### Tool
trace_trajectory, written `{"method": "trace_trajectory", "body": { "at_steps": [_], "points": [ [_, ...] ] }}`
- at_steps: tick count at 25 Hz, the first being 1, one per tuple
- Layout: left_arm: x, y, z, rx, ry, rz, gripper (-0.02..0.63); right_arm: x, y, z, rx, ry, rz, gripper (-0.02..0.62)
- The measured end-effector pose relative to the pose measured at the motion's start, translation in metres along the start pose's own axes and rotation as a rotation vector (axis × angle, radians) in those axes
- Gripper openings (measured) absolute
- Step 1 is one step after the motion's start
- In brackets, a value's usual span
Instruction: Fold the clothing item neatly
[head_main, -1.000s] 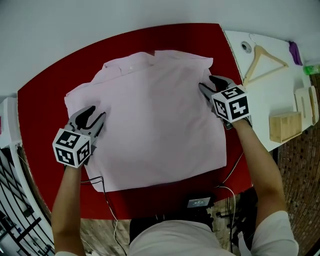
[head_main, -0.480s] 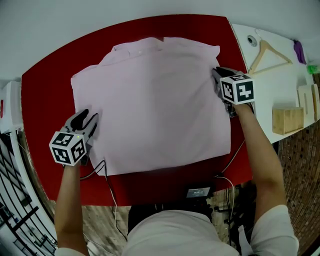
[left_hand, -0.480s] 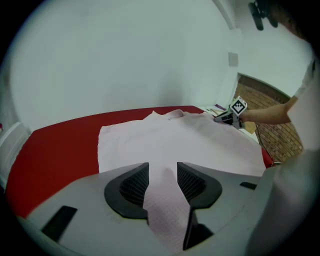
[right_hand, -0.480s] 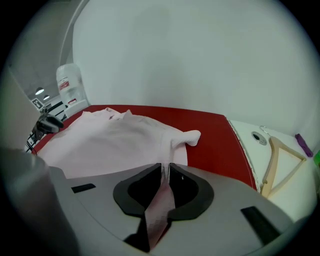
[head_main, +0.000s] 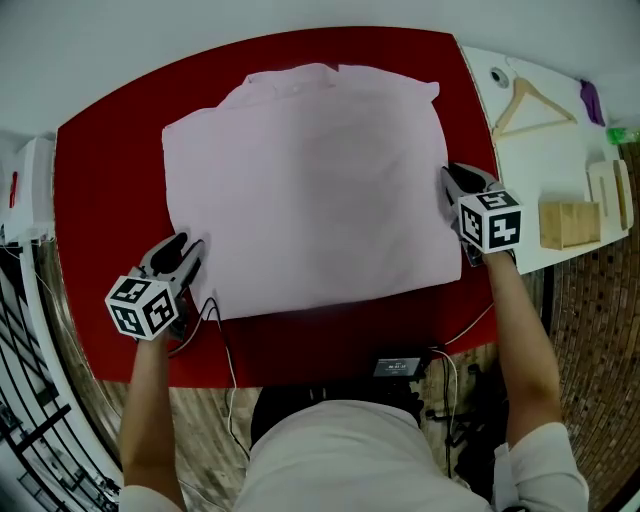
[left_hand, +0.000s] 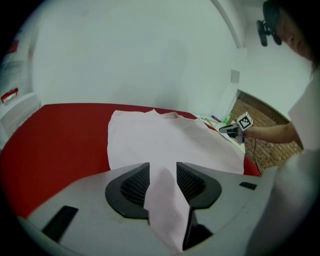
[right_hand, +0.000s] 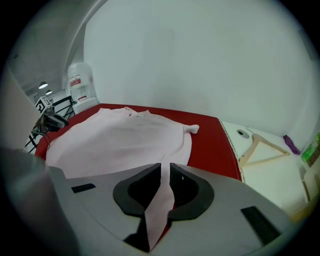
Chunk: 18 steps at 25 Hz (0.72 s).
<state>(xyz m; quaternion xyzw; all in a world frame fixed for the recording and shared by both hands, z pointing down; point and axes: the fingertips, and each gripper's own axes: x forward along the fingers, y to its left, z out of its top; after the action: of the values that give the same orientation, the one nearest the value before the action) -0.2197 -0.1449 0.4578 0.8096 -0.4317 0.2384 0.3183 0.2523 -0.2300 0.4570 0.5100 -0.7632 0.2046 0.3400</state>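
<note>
At the far left a white side unit (head_main: 30, 200) stands just beside the red table (head_main: 110, 190), with a black metal rack (head_main: 30, 440) lower down, so that side looks tight. A wide strip of bare red top lies between the table's left edge and the pink shirt (head_main: 310, 170). The left gripper (head_main: 183, 248) sits at the shirt's near left corner. Its jaws are partly apart yet clamped on a fold of the pink cloth that runs back between the pads. A black cable (head_main: 222, 345) crosses the near edge just beside it.

The shirt lies flat across the middle of the table, collar toward the far edge. Its hem stops short of the near edge, leaving a red band there.

The right gripper (head_main: 458, 182) is at the shirt's right edge. Its jaws have just been closing and pinch a thin strip of the cloth, nearly together. Only a narrow red margin lies on that side before the white bench (head_main: 520, 190).

On the bench lie 1 wooden hanger (head_main: 532, 105), 1 purple item (head_main: 590, 100) and 1 wooden box (head_main: 568, 222). I cannot tell what the box holds.
</note>
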Motion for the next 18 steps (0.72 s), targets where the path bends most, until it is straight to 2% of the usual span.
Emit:
{"method": "trace_trajectory", "body": {
  "at_steps": [6,9,13,18],
  "points": [
    [-0.018,-0.01,-0.034,-0.105,-0.014,-0.007,0.126,-0.033,0.009,-0.041,0.05,0.004,-0.015,0.035],
    [-0.033,-0.011,-0.049,-0.154,-0.021,-0.008,0.127,-0.051,0.015,-0.061,0.078,0.009,-0.028,0.043],
    [-0.052,-0.009,-0.069,-0.201,-0.01,-0.008,0.133,-0.068,0.025,-0.086,0.121,0.026,-0.031,0.106],
    [-0.06,-0.019,-0.095,-0.252,0.035,-0.049,0.177,-0.083,0.037,-0.117,0.168,0.07,-0.023,0.137]
  ]
}}
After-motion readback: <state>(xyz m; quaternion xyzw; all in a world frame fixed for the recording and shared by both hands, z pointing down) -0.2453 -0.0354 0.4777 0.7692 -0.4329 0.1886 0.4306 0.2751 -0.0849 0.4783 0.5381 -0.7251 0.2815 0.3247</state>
